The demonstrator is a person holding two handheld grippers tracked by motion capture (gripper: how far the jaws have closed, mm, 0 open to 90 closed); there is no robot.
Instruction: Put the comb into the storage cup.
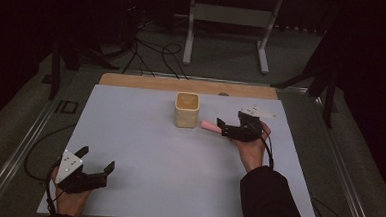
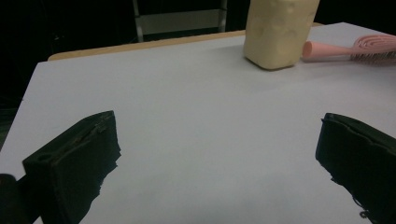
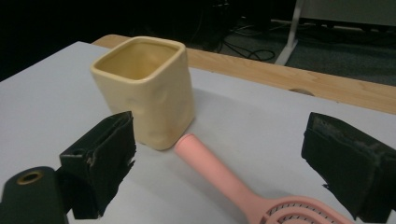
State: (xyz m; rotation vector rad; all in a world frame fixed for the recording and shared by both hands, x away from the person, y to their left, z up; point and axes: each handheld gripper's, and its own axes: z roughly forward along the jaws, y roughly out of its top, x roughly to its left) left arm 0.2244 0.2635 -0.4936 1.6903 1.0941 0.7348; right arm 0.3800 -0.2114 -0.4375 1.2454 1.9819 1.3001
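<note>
White tabletop (image 3: 261, 116) carrying a cream cup (image 3: 144, 88) and a pink hairbrush (image 3: 224, 182). The brush lies flat between the parted jaws of the right gripper (image 3: 219, 163), its handle tip touching the cup; the left gripper (image 2: 215, 163) rests well apart, jaws also spread. Probably light, stiff and smooth, the brush is best pinched across its handle.
</note>
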